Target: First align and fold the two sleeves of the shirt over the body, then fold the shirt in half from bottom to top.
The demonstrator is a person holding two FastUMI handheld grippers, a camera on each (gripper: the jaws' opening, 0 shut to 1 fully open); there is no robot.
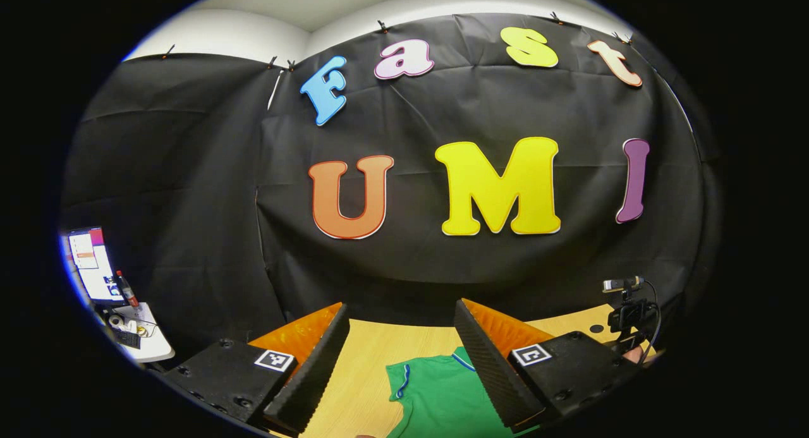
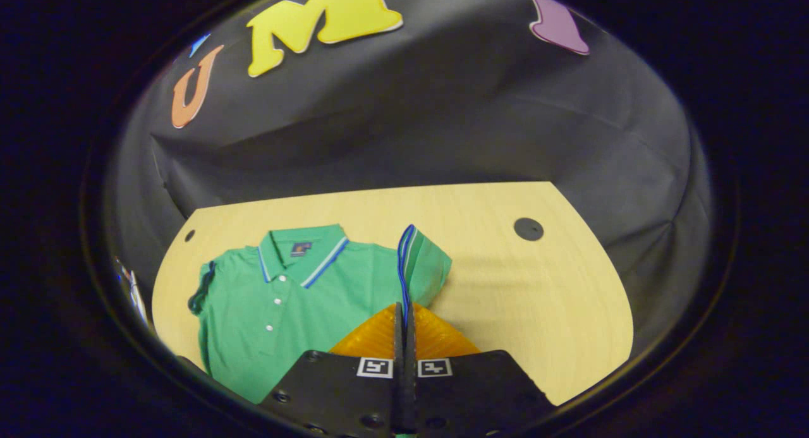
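A green polo shirt point(image 2: 284, 305) lies face up on the wooden table point(image 2: 537, 299), collar point(image 2: 303, 251) toward the far edge. My right gripper point(image 2: 404, 308) is shut on the blue-trimmed cuff of one short sleeve point(image 2: 420, 261), which stands lifted off the table, up from the fingertips. The other sleeve point(image 2: 202, 286) lies bunched at the shirt's far side. My left gripper point(image 1: 399, 308) is held above the table with its jaws wide apart and nothing between them. Below it lies part of the green shirt point(image 1: 442, 394) with a blue-trimmed edge point(image 1: 402, 381).
A small camera on a stand point(image 1: 626, 305) sits at the table's right corner. A screen point(image 1: 91, 261) and a white side table point(image 1: 136, 334) with small items stand off to the left. Round dark holes point(image 2: 528, 229) mark the tabletop. Bare wood lies right of the shirt.
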